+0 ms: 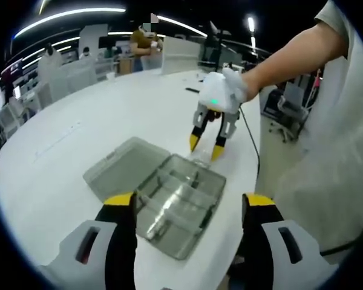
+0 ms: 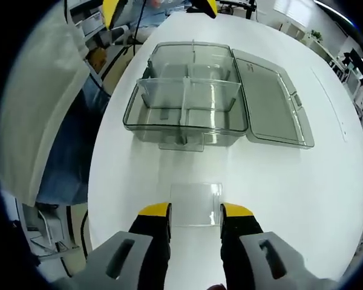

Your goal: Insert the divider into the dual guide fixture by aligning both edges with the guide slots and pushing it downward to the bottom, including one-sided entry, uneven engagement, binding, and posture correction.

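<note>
Clear plastic, the divider [image 2: 195,204] lies flat between our right gripper [image 2: 195,219]'s parted jaws, unheld; the fixture box [image 2: 187,96] sits ahead. We're picking up: close, lift, upend.

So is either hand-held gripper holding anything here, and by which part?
Nothing held. The clear divider lies flat on the table between the right hand-held gripper's open jaws; left hand-held gripper open, empty.

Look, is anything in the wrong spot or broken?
Nothing looks broken. The clear divider lies flat on the table, outside the open box, between the right gripper's open jaws. It isn't in its slots yet.
</note>
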{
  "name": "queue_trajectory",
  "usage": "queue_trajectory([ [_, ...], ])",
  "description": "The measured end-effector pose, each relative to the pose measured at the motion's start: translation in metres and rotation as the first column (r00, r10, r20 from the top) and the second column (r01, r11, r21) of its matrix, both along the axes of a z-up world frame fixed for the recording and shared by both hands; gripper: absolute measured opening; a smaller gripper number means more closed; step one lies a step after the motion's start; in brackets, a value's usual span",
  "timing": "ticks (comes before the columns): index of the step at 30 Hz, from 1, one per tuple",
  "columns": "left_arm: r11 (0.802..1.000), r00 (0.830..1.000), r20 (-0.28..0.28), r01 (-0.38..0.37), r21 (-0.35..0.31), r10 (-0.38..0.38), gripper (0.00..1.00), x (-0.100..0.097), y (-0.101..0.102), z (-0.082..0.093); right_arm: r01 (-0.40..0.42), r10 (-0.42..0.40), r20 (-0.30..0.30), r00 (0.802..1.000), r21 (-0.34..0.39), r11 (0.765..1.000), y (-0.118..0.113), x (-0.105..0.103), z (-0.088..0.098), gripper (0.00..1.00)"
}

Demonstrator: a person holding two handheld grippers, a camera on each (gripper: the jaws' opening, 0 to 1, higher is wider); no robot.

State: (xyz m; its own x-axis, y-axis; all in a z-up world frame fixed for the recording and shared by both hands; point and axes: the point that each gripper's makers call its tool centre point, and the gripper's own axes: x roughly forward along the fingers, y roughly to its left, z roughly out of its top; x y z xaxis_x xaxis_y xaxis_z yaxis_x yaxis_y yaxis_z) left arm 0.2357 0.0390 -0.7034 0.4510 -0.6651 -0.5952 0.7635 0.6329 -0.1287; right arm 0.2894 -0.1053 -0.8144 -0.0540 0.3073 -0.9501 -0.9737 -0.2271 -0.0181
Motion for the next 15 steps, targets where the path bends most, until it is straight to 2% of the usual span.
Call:
queue_trajectory([
  [15, 1.0, 1.0, -0.001, 0.013, -0.007, -0.013, 0.68, 0.006, -0.011, 0.0, 0.02, -0.02, 0.007, 1.0, 0.02, 1.0, 0.0, -0.005, 0.011, 0.27],
])
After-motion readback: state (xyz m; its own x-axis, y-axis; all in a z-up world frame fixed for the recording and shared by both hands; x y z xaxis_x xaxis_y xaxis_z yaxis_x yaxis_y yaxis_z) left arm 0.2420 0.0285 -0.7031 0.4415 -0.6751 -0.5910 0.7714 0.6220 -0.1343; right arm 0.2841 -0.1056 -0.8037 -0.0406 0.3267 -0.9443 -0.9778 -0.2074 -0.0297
